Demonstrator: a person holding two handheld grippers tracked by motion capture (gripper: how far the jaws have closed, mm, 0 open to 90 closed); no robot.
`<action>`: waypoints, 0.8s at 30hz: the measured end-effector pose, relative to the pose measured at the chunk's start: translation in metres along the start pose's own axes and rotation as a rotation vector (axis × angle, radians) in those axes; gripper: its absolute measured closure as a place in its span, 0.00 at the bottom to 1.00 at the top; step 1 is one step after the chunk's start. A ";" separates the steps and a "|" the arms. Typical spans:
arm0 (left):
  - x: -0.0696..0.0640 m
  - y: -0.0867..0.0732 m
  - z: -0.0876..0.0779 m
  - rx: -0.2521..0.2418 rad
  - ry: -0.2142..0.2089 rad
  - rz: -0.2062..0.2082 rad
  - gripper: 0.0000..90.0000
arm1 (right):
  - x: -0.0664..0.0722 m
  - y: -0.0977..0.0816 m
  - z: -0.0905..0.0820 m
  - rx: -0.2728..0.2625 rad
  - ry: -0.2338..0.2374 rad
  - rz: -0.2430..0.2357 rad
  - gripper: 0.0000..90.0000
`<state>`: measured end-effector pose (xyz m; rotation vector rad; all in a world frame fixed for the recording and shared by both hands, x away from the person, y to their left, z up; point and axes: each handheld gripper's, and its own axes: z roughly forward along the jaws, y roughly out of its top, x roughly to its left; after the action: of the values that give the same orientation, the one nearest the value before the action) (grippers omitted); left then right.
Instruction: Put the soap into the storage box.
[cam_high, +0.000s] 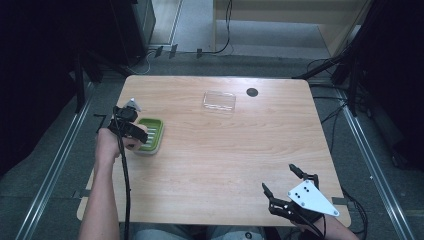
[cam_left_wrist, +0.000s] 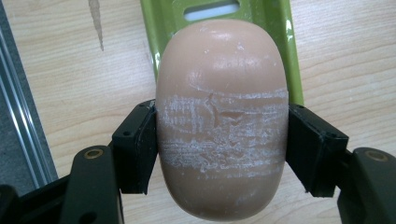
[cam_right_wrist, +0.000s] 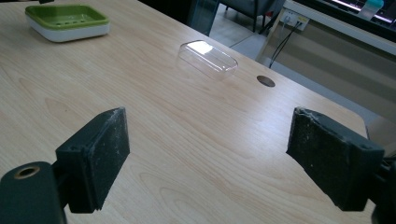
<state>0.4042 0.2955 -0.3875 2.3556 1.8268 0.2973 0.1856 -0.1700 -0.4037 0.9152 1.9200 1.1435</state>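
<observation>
One soap bar (cam_left_wrist: 220, 121) pinched btwn left gripper (cam_left_wrist: 219, 144) fingers, w/ green dish (cam_high: 150, 134) just beyond; right gripper (cam_right_wrist: 210, 158) fingers spread, clear lid (cam_right_wrist: 208, 59) ahead on bench (cam_high: 225, 150).

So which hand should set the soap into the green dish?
Left, likely. The left gripper already clamps the soap right over the green dish; the right gripper sits open at the table's near corner.

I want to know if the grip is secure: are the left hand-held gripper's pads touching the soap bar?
Touching. In the left gripper view, both pads of the left hand-held gripper press flat against the sides of the soap bar, with no gap.
</observation>
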 end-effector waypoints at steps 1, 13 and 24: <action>-0.001 0.001 0.000 -0.001 0.001 0.000 0.38 | 0.000 0.000 0.000 -0.001 0.000 -0.001 0.15; -0.006 0.015 0.012 0.019 0.018 -0.011 0.38 | -0.001 0.000 0.000 -0.004 -0.003 0.005 0.15; -0.009 0.021 0.026 0.021 0.025 -0.019 0.38 | 0.000 -0.001 -0.001 -0.006 -0.002 0.001 0.15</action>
<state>0.4281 0.2823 -0.4086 2.3576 1.8709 0.3081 0.1853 -0.1708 -0.4039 0.9139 1.9138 1.1479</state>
